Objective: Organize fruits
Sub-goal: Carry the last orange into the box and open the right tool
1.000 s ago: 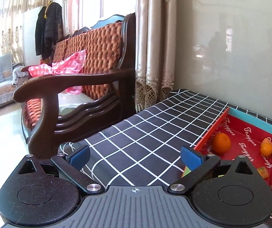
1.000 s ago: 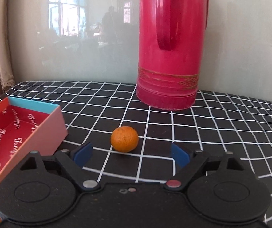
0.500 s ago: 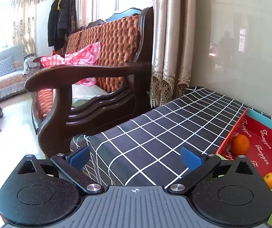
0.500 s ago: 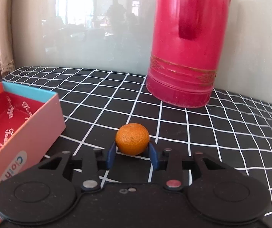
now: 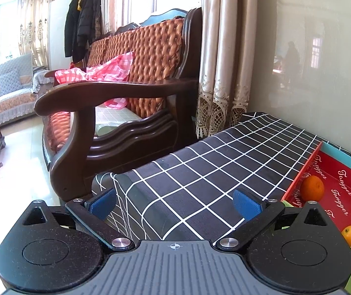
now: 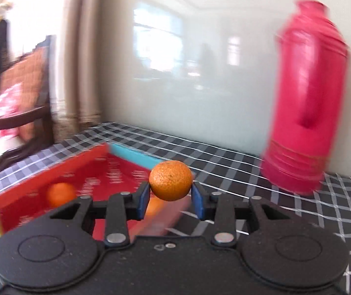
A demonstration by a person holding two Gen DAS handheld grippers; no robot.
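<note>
We see our right gripper (image 6: 171, 200) clamping a mandarin (image 6: 171, 184) above the red tray's (image 6: 40, 186) right edge; background blurred.

Orange mandarin (image 6: 171, 184) between blue pads (image 6: 143, 201). Box (image 6: 82, 169) ahead-left: red interior, white lettering, light-blue end wall. Tablecloth (image 5: 224, 162): black, white grid. Flask (image 6: 308, 103) ahead-right: pink-red.

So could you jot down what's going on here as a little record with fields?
right tool: shut on tangerine, lifted off the cloth
left tool: open, holding nothing
red box: on the checked tablecloth, at least three tangerines inside
pink flask: upright, near the wall
right view: blurred
</note>
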